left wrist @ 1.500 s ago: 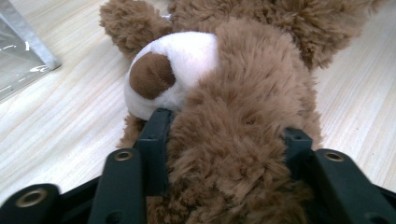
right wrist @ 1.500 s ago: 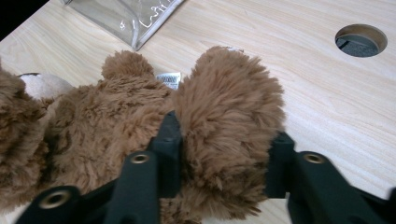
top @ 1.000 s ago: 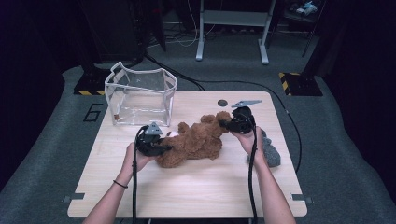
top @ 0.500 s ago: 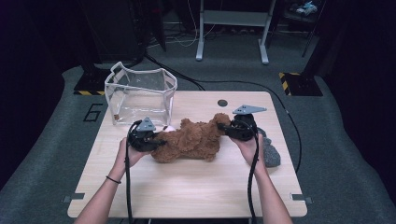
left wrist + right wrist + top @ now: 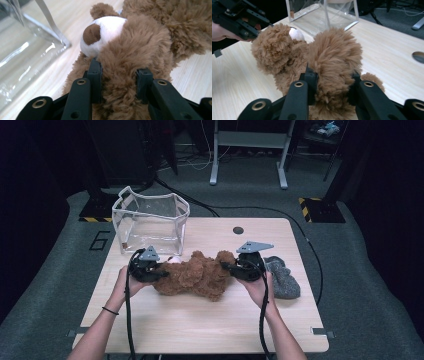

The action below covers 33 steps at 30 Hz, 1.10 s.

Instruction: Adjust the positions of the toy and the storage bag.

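Wooden table [image 5: 200, 320] carries a clear bag [image 5: 150, 220], now closer to the brown bear [image 5: 197, 277], which has slid left toward it since a second ago. Both tongs stay clamped on fur: the left gripper [image 5: 119, 82] near the head, the right gripper [image 5: 334, 85] on a limb. Bagging looks next.

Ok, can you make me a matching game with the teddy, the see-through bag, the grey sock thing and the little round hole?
Things:
1. teddy bear
2. clear bag
3. grey cloth
4. round hole

Places:
A. beside the right hand
B. standing at the table's far left
C. in the tabletop near the far edge
D. gripped at both ends by the grippers

Pairs: 1-D, 2-B, 3-A, 4-C
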Each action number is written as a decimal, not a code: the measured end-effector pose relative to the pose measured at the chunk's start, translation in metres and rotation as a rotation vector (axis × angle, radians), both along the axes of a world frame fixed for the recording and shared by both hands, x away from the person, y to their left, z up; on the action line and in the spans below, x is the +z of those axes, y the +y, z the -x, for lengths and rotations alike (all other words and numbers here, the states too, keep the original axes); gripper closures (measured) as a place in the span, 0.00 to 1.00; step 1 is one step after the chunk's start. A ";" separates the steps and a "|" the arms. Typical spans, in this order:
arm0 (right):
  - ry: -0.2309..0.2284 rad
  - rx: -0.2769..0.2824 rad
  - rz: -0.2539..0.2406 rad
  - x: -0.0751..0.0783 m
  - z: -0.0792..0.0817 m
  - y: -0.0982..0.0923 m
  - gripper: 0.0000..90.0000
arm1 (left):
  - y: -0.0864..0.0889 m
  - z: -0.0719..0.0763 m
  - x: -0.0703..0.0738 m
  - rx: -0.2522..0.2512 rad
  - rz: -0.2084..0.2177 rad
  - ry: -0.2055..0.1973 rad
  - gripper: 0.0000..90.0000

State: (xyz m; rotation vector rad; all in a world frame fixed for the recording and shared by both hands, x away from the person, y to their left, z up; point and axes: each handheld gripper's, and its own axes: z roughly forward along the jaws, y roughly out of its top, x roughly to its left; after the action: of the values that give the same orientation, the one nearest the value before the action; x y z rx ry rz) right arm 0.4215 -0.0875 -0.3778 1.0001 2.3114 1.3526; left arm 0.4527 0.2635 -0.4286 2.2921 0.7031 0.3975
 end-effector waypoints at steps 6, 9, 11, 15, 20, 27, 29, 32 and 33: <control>0.057 0.013 0.027 -0.019 0.005 0.006 0.79 | 0.004 -0.004 -0.012 0.013 0.008 0.049 0.72; 0.072 0.014 0.018 -0.024 0.006 0.004 0.79 | 0.004 -0.005 -0.014 0.020 0.015 0.054 0.71; 0.093 0.020 0.007 -0.029 0.008 0.003 0.79 | 0.004 -0.004 -0.013 0.018 0.018 0.064 0.71; 0.105 0.029 -0.023 -0.031 0.015 0.002 0.79 | 0.008 -0.004 -0.011 0.002 0.016 0.066 0.71; 0.106 0.063 -0.033 -0.030 0.023 0.006 0.79 | 0.015 -0.001 -0.009 -0.014 0.028 0.093 0.71; 0.118 0.079 -0.045 -0.032 0.029 0.005 0.79 | 0.021 0.011 -0.011 -0.028 0.051 0.111 0.71; 0.119 0.075 -0.043 -0.034 0.031 0.003 0.78 | 0.022 0.013 -0.012 -0.021 0.068 0.108 0.70; 0.119 0.072 -0.037 -0.034 0.029 0.002 0.75 | 0.021 0.014 -0.012 -0.019 0.077 0.112 0.68; 0.117 0.058 -0.021 -0.034 0.029 0.001 0.73 | 0.021 0.013 -0.012 -0.021 0.075 0.117 0.67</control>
State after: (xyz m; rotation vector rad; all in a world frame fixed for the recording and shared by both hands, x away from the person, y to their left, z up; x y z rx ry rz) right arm 0.3928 -0.0861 -0.4119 1.0531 2.4336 1.3779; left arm 0.4392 0.2847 -0.4409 2.2631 0.7385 0.2248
